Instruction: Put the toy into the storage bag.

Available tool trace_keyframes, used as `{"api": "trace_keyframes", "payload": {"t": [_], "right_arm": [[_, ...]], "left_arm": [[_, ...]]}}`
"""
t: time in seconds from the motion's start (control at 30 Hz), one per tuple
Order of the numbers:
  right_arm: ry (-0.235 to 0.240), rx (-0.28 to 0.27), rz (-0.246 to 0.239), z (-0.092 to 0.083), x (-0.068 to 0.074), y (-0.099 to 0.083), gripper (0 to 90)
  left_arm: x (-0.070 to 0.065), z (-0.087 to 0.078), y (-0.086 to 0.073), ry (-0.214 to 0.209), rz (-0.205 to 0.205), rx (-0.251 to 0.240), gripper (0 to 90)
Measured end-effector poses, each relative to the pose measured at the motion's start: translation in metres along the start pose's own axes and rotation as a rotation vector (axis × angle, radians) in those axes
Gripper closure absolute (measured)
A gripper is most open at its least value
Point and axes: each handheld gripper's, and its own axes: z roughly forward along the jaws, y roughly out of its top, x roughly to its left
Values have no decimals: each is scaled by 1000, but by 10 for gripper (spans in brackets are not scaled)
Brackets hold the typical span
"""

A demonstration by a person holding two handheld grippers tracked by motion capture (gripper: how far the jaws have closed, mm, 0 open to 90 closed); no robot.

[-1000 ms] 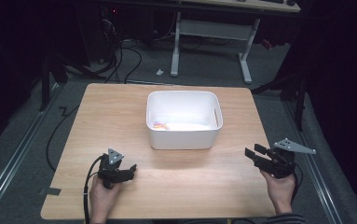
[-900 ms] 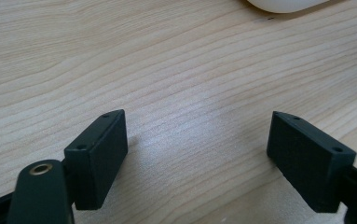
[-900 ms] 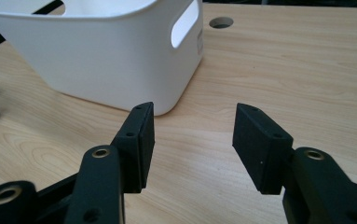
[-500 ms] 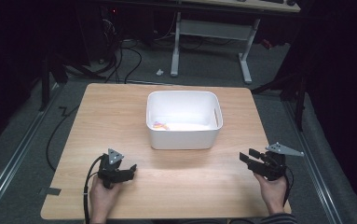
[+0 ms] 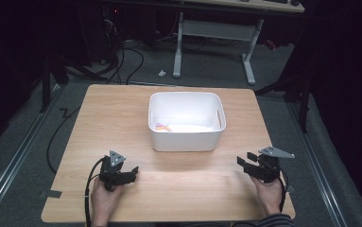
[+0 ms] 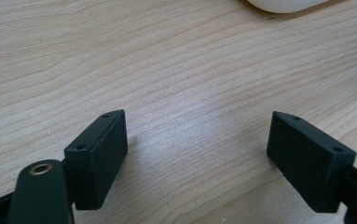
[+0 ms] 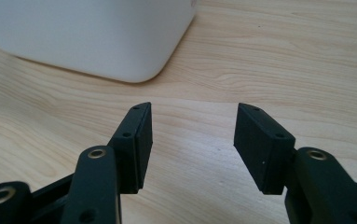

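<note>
Nearest to us, at the front edge of the wooden tabletop (image 5: 178, 187), we see a hand on each side holding a tool. The left tool (image 5: 130, 173) rests low on the wood with its jaws spread wide and nothing but bare grain between them. The right tool (image 5: 245, 163), at the tabletop's right front, has its jaws parted to a middling gap, also with nothing between them; its grey three-cornered plate sits on top.

Farther out, well apart from both tools, a white plastic bin (image 5: 186, 140) stands upright at the middle of the tabletop. Inside it, against the left part of its floor, lies a small orange and purple item (image 5: 162, 126), too small for us to identify.

Beyond the tabletop are the legs of a white desk frame (image 5: 213, 29) and cables (image 5: 122, 59) on the grey floor.
</note>
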Motion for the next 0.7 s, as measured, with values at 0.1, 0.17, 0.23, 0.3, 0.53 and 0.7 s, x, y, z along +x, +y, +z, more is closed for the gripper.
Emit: {"api": "trace_keyframes", "payload": {"t": [0.1, 0.17, 0.23, 0.3, 0.53, 0.7], "right_arm": [[-21, 12, -26, 6, 2, -1, 476], [-21, 20, -32, 10, 2, -2, 476], [-23, 26, -39, 14, 1, -4, 476], [-26, 27, -43, 17, 1, -6, 475], [-64, 48, -65, 34, 0, -15, 454], [-86, 77, -69, 49, 0, -27, 371]], "left_arm": [[0, 0, 0, 0, 0, 0, 206], [0, 0, 0, 0, 0, 0, 206], [0, 0, 0, 0, 0, 0, 206], [0, 0, 0, 0, 0, 0, 206], [0, 0, 0, -1, 0, 0, 206], [0, 0, 0, -2, -1, -1, 208]]}}
